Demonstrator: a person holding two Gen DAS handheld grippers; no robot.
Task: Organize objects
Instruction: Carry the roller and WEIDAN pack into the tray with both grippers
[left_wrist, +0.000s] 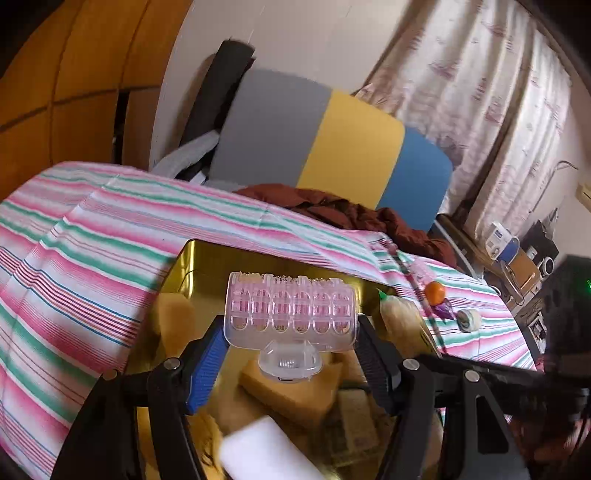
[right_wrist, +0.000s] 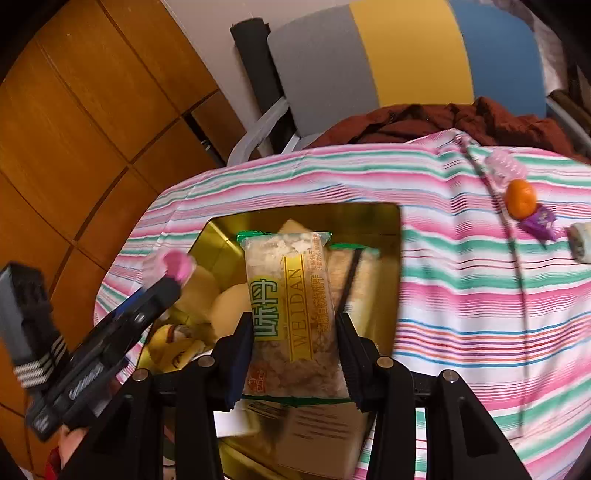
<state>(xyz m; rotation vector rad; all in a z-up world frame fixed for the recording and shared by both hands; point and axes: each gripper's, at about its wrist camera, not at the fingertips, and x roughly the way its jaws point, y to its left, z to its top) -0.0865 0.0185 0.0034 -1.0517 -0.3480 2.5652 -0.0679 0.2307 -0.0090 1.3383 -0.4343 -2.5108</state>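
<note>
Left gripper (left_wrist: 291, 354) clamps pink hair roller (left_wrist: 291, 310); right gripper (right_wrist: 295, 354) clamps snack packet (right_wrist: 291, 306). Both hang over gold tin (right_wrist: 384, 218). Lower inside rim, then release.

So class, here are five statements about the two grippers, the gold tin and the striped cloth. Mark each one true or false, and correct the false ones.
1. The left gripper holds a clear pink hair roller. True.
2. The right gripper is empty. False: it grips a WEIDAN snack packet.
3. The gold tin is empty. False: packets already lie inside.
4. A mandarin lies on the striped cloth. True.
5. The mandarin is inside the tin. False: it lies outside.
</note>
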